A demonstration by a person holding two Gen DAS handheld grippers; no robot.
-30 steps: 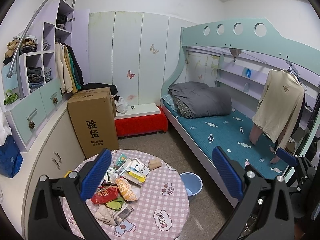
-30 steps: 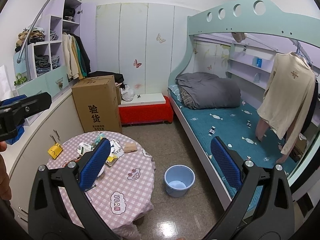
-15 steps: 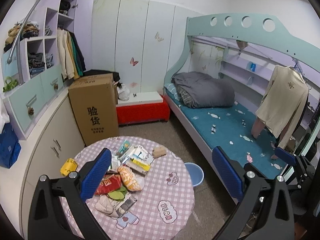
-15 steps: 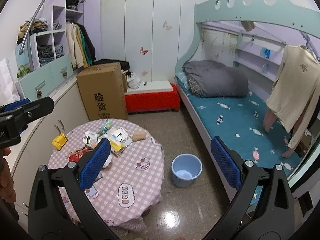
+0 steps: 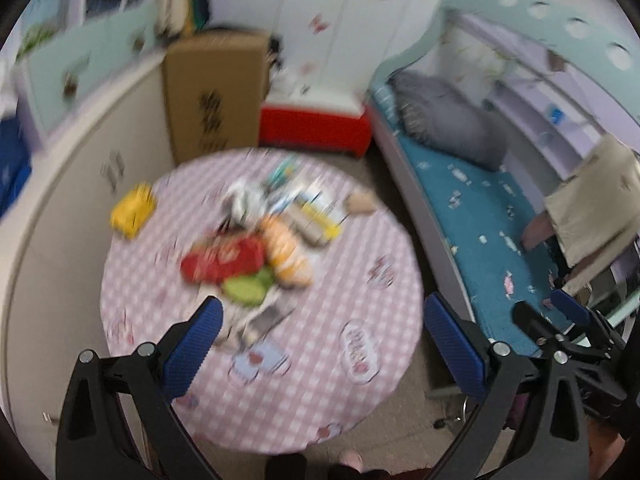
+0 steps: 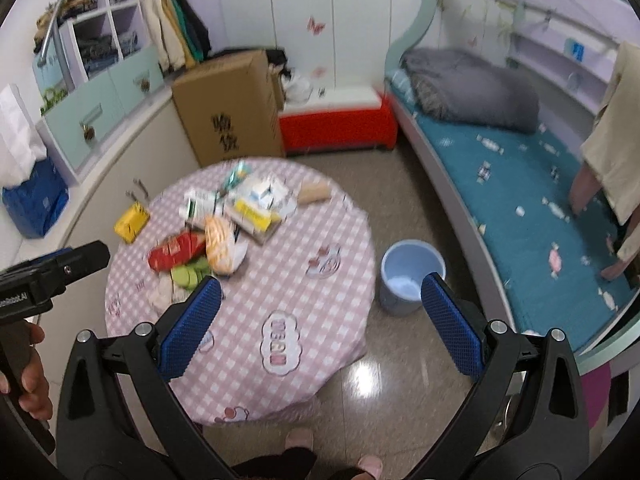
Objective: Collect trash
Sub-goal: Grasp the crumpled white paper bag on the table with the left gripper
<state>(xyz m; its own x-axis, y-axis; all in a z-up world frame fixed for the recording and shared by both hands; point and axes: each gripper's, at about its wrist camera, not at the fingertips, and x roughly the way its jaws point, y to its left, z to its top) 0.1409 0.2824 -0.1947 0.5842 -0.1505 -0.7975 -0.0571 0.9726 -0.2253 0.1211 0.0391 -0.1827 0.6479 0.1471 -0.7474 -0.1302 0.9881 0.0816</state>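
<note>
A round table with a pink checked cloth (image 5: 320, 380) (image 6: 304, 280) carries a pile of trash: a red packet (image 5: 222, 260) (image 6: 172, 250), an orange-white bag (image 5: 286, 254) (image 6: 218, 246), green wrappers (image 5: 246, 288) (image 6: 188, 274), white boxes and papers (image 6: 256, 200) and a yellow packet (image 5: 132, 210) (image 6: 132, 222). A light blue bucket (image 6: 410, 276) stands on the floor right of the table. My left gripper (image 5: 320, 344) is open and empty above the table's near half. My right gripper (image 6: 320, 320) is open and empty above the table's right edge.
A cardboard box (image 6: 232, 108) and a red bench (image 6: 336, 124) stand behind the table. A bunk bed with a teal mattress (image 6: 520, 184) runs along the right. White cabinets (image 6: 112, 152) line the left wall. The left view is motion-blurred.
Both grippers have moved forward and tilted down toward the table, which now fills more of each view. Both stay open and empty.
</note>
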